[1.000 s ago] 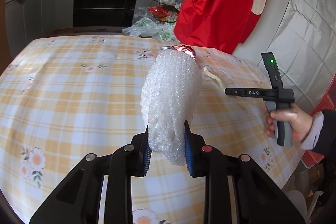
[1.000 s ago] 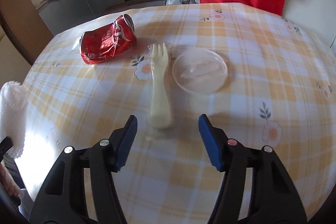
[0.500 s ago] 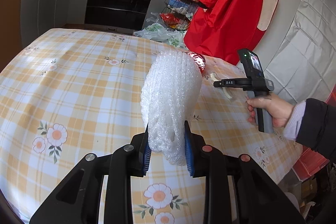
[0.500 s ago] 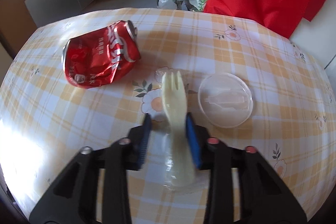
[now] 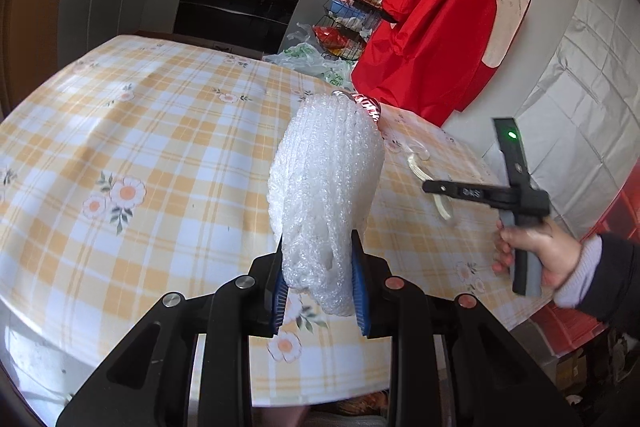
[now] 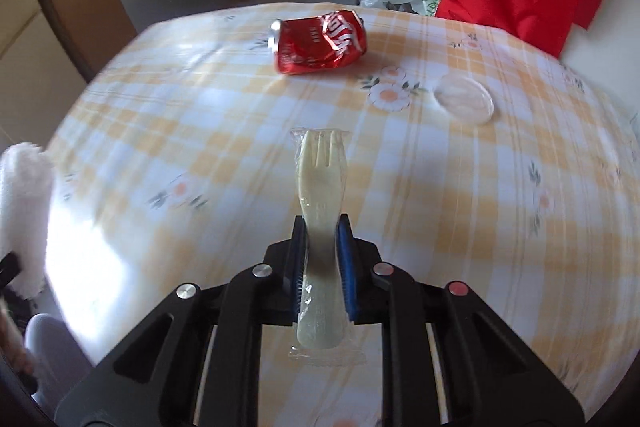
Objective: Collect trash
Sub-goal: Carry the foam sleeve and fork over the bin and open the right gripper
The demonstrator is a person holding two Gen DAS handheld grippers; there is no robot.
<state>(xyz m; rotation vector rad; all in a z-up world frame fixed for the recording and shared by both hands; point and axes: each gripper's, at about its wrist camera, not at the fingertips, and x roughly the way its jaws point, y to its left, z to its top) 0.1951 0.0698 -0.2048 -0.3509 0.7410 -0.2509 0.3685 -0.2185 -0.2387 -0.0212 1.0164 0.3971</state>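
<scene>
My left gripper (image 5: 319,259) is shut on a wad of white bubble wrap (image 5: 326,187) and holds it above the checked tablecloth (image 5: 160,167). My right gripper (image 6: 322,239) is shut on a cream plastic fork in a clear wrapper (image 6: 320,187) and holds it lifted over the table. A crushed red soda can (image 6: 320,45) lies at the far side. A clear round plastic lid (image 6: 464,99) lies to its right. In the left wrist view the right gripper's body (image 5: 516,195) and the hand holding it show at right, the fork (image 5: 424,179) curving under it.
A red cloth (image 5: 440,27) hangs by the white wall past the table's far right corner. Plastic bags (image 5: 312,61) and a wire rack (image 5: 352,15) stand on the floor beyond the table. Kitchen cabinets and an oven line the back.
My right gripper closed on the fork and lifted it off the table, pulling back from the can and lid. My left gripper keeps the bubble wrap and has drawn back and up.
</scene>
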